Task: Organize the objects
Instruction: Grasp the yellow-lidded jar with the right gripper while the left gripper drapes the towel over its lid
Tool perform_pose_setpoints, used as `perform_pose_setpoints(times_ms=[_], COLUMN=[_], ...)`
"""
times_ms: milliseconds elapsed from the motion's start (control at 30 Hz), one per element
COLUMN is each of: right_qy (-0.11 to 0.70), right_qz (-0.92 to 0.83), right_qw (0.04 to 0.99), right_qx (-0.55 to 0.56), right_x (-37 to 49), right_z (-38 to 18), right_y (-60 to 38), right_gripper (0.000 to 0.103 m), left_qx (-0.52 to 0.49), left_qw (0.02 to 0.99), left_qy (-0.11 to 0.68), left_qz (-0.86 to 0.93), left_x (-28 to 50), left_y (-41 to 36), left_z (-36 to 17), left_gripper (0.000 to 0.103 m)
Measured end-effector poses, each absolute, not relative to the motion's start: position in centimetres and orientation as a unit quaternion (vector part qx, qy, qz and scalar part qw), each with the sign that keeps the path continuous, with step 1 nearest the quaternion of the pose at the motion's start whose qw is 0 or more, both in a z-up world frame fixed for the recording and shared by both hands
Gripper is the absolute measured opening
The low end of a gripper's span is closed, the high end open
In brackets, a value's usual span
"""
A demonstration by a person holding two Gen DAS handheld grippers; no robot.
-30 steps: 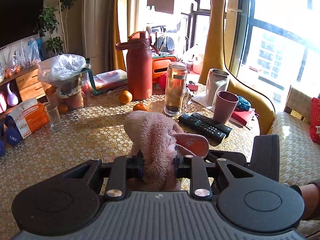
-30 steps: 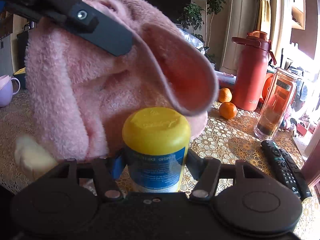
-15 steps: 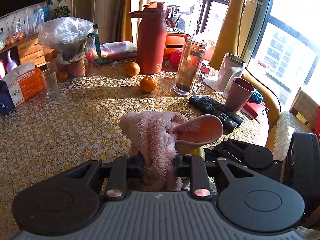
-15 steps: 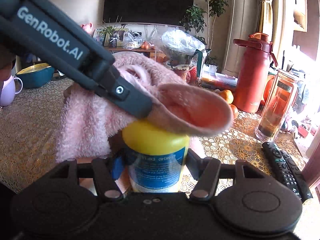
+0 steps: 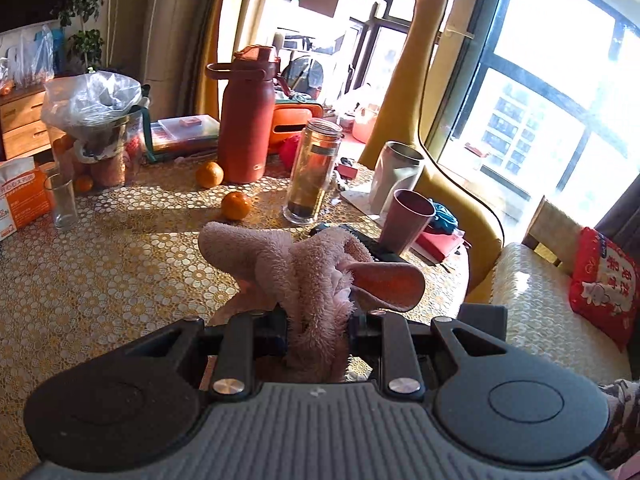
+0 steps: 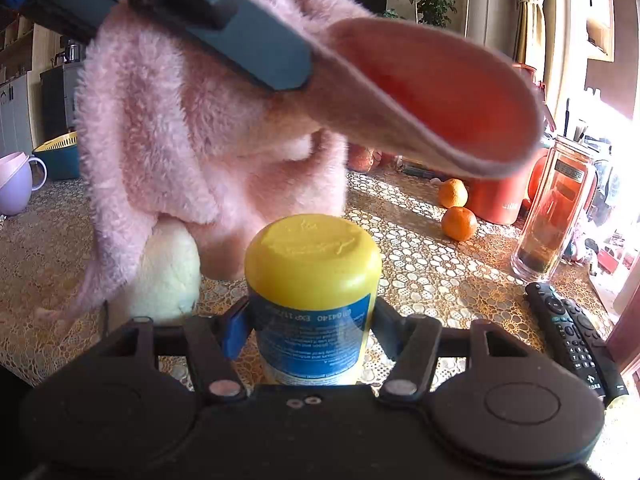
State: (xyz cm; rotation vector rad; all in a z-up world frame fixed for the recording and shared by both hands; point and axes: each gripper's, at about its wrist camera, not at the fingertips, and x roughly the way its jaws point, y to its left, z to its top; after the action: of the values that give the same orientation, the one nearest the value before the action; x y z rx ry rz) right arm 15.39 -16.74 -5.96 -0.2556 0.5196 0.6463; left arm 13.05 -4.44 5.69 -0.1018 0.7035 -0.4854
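Observation:
A fluffy pink plush toy [image 5: 296, 264] with a big floppy ear hangs over the table, and my left gripper [image 5: 318, 322] is shut on its fur. In the right wrist view the same plush toy [image 6: 192, 128] fills the upper left, its cream foot [image 6: 168, 272] low near the tablecloth, with the left gripper's finger [image 6: 224, 28] across it. My right gripper [image 6: 312, 316] is shut on a yellow-capped jar with a blue label [image 6: 312, 280], which stands just in front of and below the toy's ear.
On the patterned tablecloth [image 5: 100, 264] stand a red flask [image 5: 246, 120], a glass tea bottle [image 5: 314, 172], two oranges [image 5: 236, 205], a mauve cup [image 5: 408, 220], a drinking glass [image 5: 62, 200] and remotes [image 6: 576, 332]. A cushioned seat [image 5: 552, 320] lies right of the table.
The left gripper dipped with the plush toy so its ear touched the jar's cap, then rose again. The toy now hangs higher. The right gripper and its jar stayed still.

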Motion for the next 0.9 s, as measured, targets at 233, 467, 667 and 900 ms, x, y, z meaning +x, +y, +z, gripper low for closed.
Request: perform_pose_setpoints(times_ms=[233, 467, 667, 900], right_qy=[0.251, 0.251, 0.248, 0.250], right_qz=[0.313, 0.314, 0.315, 0.315], right_qw=[0.907, 0.907, 0.908, 0.909], right_qx=[-0.125, -0.122, -0.124, -0.114], right_x=[15.6, 15.4, 15.0, 14.6], right_z=[-5.9, -5.9, -5.9, -5.8], right_y=[-16.6, -16.7, -16.5, -16.6], right_gripper=[0.061, 0.061, 0.061, 0.061], left_qx=[-0.076, -0.098, -0.103, -0.140], left_qw=[0.884, 0.885, 0.894, 0.894], left_qy=[0.388, 0.392, 0.388, 0.390], left_qz=[-0.249, -0.230, -0.199, -0.168], left_x=[14.6, 15.2, 15.9, 16.8], left_y=[-5.4, -3.7, -2.2, 0.5], left_z=[2.3, 1.2, 1.2, -0.2], left_gripper=[0.025, 0.025, 0.024, 0.024])
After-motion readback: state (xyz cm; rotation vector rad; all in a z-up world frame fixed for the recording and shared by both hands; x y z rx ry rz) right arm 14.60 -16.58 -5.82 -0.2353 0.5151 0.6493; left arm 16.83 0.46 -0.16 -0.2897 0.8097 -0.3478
